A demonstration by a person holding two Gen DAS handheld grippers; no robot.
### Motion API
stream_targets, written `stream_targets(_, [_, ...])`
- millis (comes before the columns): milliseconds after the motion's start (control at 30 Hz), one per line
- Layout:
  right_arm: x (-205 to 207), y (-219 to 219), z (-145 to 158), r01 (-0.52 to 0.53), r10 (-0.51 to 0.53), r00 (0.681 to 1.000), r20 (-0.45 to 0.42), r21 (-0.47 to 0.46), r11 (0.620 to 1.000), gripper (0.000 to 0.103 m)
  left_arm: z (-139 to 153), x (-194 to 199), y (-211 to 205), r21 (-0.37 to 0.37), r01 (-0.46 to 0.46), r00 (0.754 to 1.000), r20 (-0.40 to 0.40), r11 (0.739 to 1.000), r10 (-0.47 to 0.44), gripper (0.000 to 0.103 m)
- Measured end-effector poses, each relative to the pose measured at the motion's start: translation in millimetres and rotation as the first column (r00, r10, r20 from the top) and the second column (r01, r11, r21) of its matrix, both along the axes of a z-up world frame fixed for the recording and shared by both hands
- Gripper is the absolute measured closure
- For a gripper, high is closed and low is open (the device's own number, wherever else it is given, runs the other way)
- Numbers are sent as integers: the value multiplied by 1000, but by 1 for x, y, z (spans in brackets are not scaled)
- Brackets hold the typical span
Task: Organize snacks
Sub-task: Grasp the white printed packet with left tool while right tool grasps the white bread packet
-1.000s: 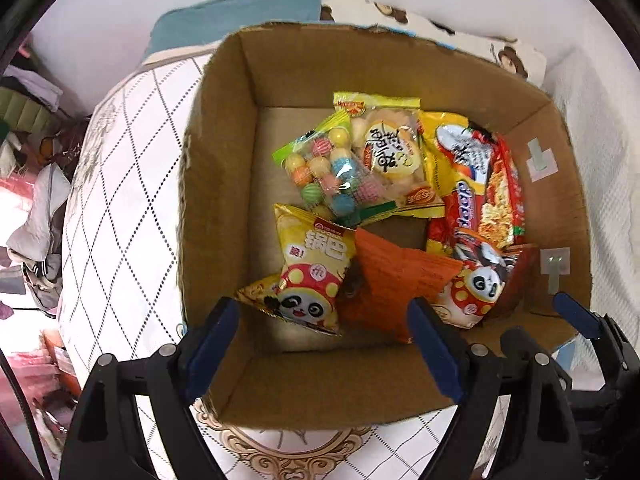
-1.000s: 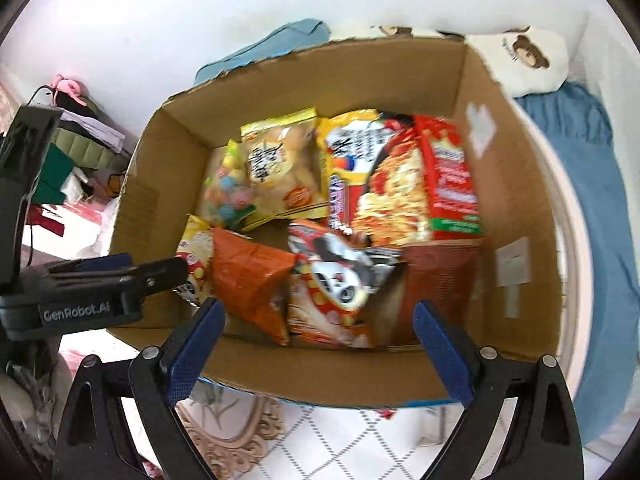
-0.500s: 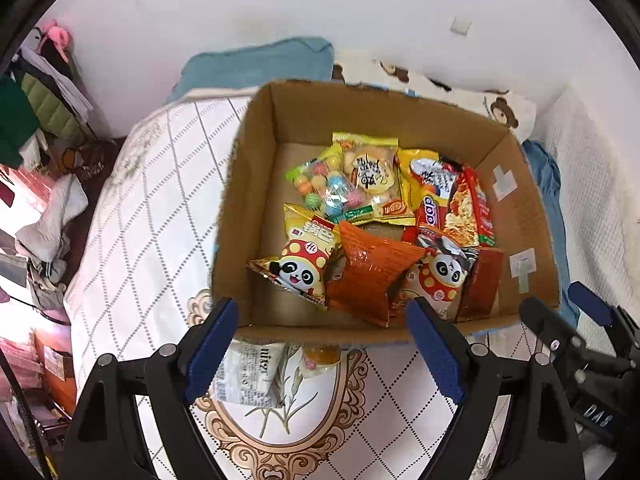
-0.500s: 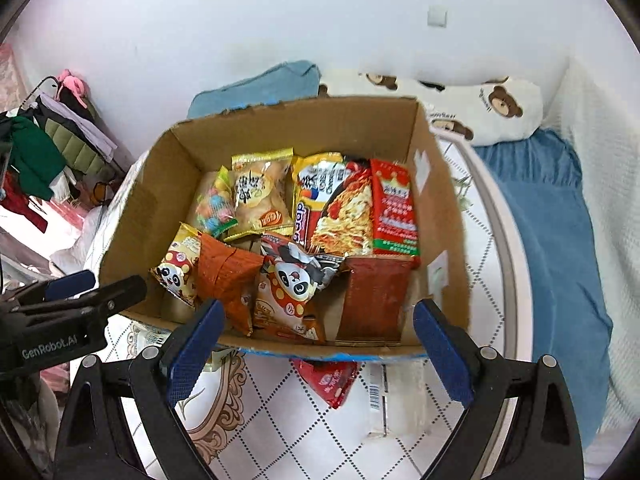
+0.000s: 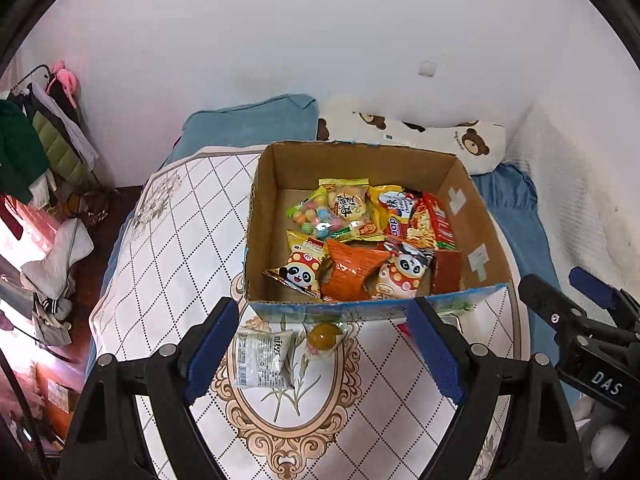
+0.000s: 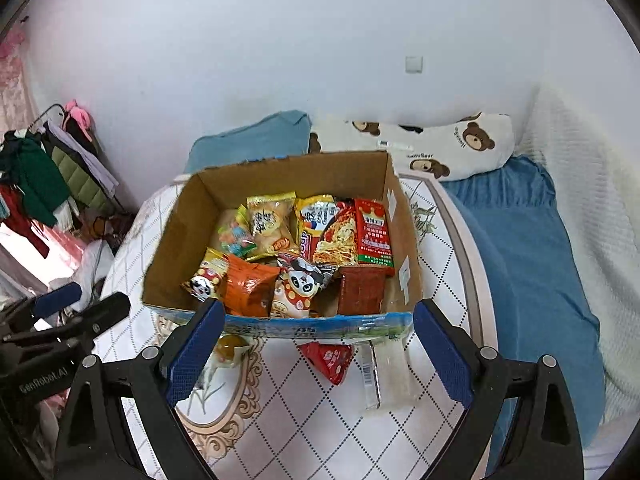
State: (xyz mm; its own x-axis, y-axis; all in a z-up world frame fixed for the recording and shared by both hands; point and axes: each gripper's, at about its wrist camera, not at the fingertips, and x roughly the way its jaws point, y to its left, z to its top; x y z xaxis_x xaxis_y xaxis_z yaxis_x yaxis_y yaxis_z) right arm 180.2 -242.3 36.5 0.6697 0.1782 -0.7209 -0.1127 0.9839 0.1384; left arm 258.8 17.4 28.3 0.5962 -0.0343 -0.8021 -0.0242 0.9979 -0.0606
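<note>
A lived-in bedroom at home.
We see a bed with a blue sheet [image 6: 532,264] against a plain white wall [image 6: 320,40], a bear-print pillow [image 6: 452,148] and a teal pillow [image 5: 248,124] at its head, and a rack of hanging clothes [image 5: 36,148] to the left. A round worktop [image 5: 168,248] with a diamond-patterned cloth carries a cardboard box [image 5: 264,208] of snack packets.

A round table [image 5: 168,240], covered with a white cloth of diamond lines and a brown ornament, is taken as the landmark. Behind the table, against the white wall [image 5: 320,40], a teal pillow [image 5: 248,124] and a white pillow printed with bears [image 6: 452,144] are seen. To its right a blue blanket [image 6: 532,248] is spread. To its left, clothes [image 6: 36,176] are hung on a rack.
</note>
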Motion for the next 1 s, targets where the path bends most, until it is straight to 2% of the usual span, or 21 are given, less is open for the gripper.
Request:
stream_targets(167, [-25, -4, 10, 16, -17, 1000, 17, 29, 999, 2, -1, -9, 5, 0, -12, 1000, 14, 1000, 12, 17])
stream_targets(233, [-28, -9, 4, 32, -32, 999, 5, 47, 998, 2, -10, -9, 10, 7, -38, 999, 2, 999, 38, 17])
stream_targets(300, [-25, -17, -12, 61, -58, 997, -46, 67, 996, 2, -28, -7, 15, 11, -63, 997, -34, 998, 64, 17])
stream_targets(367, [-17, -25, -34, 74, -64, 993, -99, 102, 992, 2, -52, -3, 20, 29, -89, 992, -84, 996, 92, 17])
stream_targets(467, [2, -34, -85, 97, -65, 975, -211, 141, 985, 2, -92, 1, 27, 58, -118, 979, -163, 991, 126, 17])
stream_targets(533, [15, -41, -116, 131, -94, 955, -280, 116, 985, 2, -115, 5, 30, 78, -123, 967, -216, 989, 137, 17])
stream_targets(700, [42, -52, -185, 150, -138, 916, -376, 1, 989, 2, -162, 8, 40, 101, -141, 936, -309, 985, 165, 17])
stream_targets(767, [50, -52, -206, 134, -133, 904, -406, -26, 991, 6, -177, 12, 42, 122, -130, 925, -341, 984, 165, 17])
stream_targets(800, [53, -53, -217, 132, -133, 896, -424, -32, 991, 13, -184, 14, 45, 117, -130, 918, -360, 985, 164, 17])
stream_targets(833, [55, -53, -226, 130, -129, 890, -438, -28, 991, 25, -187, 14, 47, 111, -134, 914, -370, 985, 166, 17])
stream_targets(900, [54, -52, -236, 133, -134, 882, -452, -35, 991, 32, -194, 16, 52, 95, -146, 904, -392, 985, 172, 17])
stream_targets(933, [50, -51, -236, 133, -139, 890, -435, -45, 990, 39, -195, 16, 55, 79, -153, 901, -399, 985, 172, 17])
stream_targets(1000, [41, -47, -236, 114, -124, 896, -427, -49, 992, 41, -195, 15, 62, 60, -171, 899, -398, 983, 181, 17])
